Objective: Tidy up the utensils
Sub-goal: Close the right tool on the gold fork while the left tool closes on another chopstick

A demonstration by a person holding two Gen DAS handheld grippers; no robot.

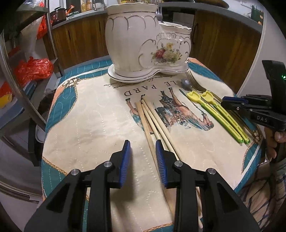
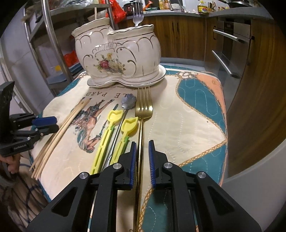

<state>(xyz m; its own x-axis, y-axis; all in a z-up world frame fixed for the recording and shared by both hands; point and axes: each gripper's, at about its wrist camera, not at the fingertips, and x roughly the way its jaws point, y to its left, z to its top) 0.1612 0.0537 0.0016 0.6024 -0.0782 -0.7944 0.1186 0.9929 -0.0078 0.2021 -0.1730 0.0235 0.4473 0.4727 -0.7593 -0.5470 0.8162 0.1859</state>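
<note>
A white ceramic double utensil holder (image 1: 143,44) stands at the far side of the cloth-covered table; it also shows in the right wrist view (image 2: 121,57) with a silver fork (image 2: 138,16) in it. Wooden chopsticks (image 1: 152,117) lie mid-table, running under my left gripper's right finger. My left gripper (image 1: 143,148) is open above them. A gold fork (image 2: 143,110) lies between the open fingers of my right gripper (image 2: 142,148). Two yellow-green picks (image 2: 110,135) and a spoon with a flower-shaped bowl (image 2: 129,101) lie left of it.
The patterned quilted cloth (image 2: 187,116) covers the small table. A metal rack (image 1: 23,92) with red bags stands at the left. Wooden cabinets (image 2: 187,35) and an oven (image 2: 232,48) lie behind and at the right.
</note>
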